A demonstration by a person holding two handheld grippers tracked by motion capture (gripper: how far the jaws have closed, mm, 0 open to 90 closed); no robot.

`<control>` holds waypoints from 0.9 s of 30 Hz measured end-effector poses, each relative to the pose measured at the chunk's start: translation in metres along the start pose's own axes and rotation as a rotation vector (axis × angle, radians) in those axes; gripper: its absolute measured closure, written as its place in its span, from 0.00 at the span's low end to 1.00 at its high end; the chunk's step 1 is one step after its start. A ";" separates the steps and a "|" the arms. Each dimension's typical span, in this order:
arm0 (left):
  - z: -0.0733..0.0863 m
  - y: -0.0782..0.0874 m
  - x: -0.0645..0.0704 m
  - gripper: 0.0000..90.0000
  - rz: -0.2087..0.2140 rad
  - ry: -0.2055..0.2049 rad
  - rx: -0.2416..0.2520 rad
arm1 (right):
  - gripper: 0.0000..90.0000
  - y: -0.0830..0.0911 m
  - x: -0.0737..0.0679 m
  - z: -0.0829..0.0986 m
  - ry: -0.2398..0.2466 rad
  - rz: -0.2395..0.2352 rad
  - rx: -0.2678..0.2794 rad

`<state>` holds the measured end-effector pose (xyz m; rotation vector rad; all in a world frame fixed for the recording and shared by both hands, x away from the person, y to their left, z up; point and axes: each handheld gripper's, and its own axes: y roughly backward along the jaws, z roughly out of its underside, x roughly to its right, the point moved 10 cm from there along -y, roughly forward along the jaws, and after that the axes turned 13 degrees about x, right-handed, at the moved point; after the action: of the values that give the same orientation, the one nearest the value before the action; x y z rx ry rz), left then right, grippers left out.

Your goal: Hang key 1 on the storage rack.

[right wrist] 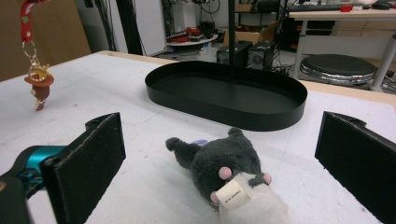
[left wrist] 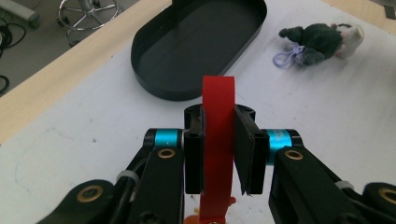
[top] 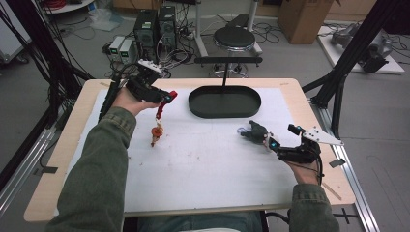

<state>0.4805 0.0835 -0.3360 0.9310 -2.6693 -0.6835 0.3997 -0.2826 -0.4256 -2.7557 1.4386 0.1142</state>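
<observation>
Right gripper [top: 269, 141], jaws wide open, straddles the grey plush toy [right wrist: 229, 165] lower right of frame; left gripper [top: 166, 98] clamps the red strap [left wrist: 217, 140].

On the desk [top: 203, 169], the tray [top: 224, 102] stands at the far middle. The plush toy [top: 255, 131] lies before it, to the right. The keychain figure [top: 156, 133] hangs at the left.

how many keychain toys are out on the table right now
2. A small brown figure charm hangs on a red strap clamped in the left tool, left of the black oval tray. A dark grey plush toy lies before the open right tool.
</observation>
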 end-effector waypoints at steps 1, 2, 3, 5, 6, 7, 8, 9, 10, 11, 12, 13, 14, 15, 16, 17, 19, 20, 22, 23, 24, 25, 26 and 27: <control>-0.003 -0.003 0.001 0.83 0.007 -0.002 0.001 | 0.00 0.000 0.000 0.000 0.000 0.000 0.000; -0.007 -0.005 0.002 0.83 0.012 -0.003 0.002 | 0.01 0.000 0.000 0.000 -0.001 0.000 -0.002; -0.010 -0.008 0.002 0.83 0.019 -0.009 -0.001 | 0.00 0.000 0.000 0.000 0.000 0.000 -0.001; -0.016 -0.013 0.003 0.83 0.026 -0.011 -0.001 | 0.00 0.000 0.000 0.000 0.001 0.001 -0.002; -0.019 -0.015 0.002 0.83 0.029 -0.010 0.003 | 0.00 0.000 0.000 0.000 0.000 0.001 -0.002; -0.022 -0.017 0.002 0.83 0.028 -0.007 0.009 | 0.00 0.001 0.000 0.000 0.000 0.002 -0.003; -0.025 -0.020 0.001 0.83 0.030 -0.007 0.013 | 0.00 0.001 0.000 0.000 0.003 0.002 0.000; -0.027 -0.022 0.000 0.83 0.029 -0.007 0.014 | 0.00 0.001 0.000 0.000 0.003 0.002 0.000; -0.029 -0.024 0.000 0.83 0.030 -0.005 0.016 | 0.00 0.001 0.000 0.000 0.003 0.002 0.000; -0.032 -0.026 0.000 0.83 0.036 -0.012 0.019 | 0.00 0.001 0.000 0.001 0.000 0.001 -0.002; -0.034 -0.028 0.000 0.83 0.034 -0.019 0.024 | 0.00 0.001 0.000 0.001 -0.001 -0.002 -0.003; -0.037 -0.029 0.001 0.83 0.036 -0.021 0.033 | 0.00 0.000 0.000 0.001 -0.003 -0.004 -0.003; -0.040 -0.031 0.001 0.83 0.039 -0.019 0.040 | 0.00 0.000 -0.001 0.002 0.001 -0.006 -0.007; -0.043 -0.033 0.002 0.83 0.040 -0.018 0.043 | 0.00 0.000 -0.001 0.002 -0.003 -0.007 -0.008; -0.046 -0.035 0.003 0.83 0.040 -0.020 0.044 | 0.00 0.000 -0.002 0.002 -0.001 -0.009 -0.012; -0.049 -0.036 0.003 0.83 0.043 -0.028 0.041 | 0.00 0.000 -0.002 0.002 -0.001 -0.009 -0.012; -0.057 -0.039 0.005 0.83 0.043 -0.035 0.045 | 0.01 0.000 -0.001 0.002 0.005 -0.009 -0.008; -0.061 -0.041 0.006 0.83 0.042 -0.034 0.052 | 0.01 0.000 -0.001 0.002 0.005 -0.009 -0.008; -0.067 -0.043 0.006 0.83 0.043 -0.033 0.057 | 0.00 0.000 -0.002 0.002 0.002 -0.009 -0.007; -0.070 -0.044 0.007 0.83 0.048 -0.039 0.052 | 0.00 0.001 -0.002 0.002 -0.002 -0.008 -0.007; -0.072 -0.045 0.008 0.83 0.049 -0.045 0.051 | 0.00 0.001 -0.002 0.002 -0.002 -0.008 -0.007; -0.075 -0.047 0.008 0.83 0.053 -0.044 0.057 | 0.01 0.001 -0.002 0.002 -0.001 -0.008 -0.006; -0.078 -0.048 0.009 0.83 0.058 -0.042 0.059 | 0.00 0.001 -0.002 0.002 -0.001 -0.008 -0.007; -0.079 -0.050 0.010 0.83 0.056 -0.045 0.059 | 0.00 0.001 -0.001 0.002 0.002 -0.008 -0.006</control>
<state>0.5282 0.0148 -0.2919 0.8608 -2.7572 -0.6241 0.3980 -0.2824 -0.4272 -2.7663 1.4300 0.1155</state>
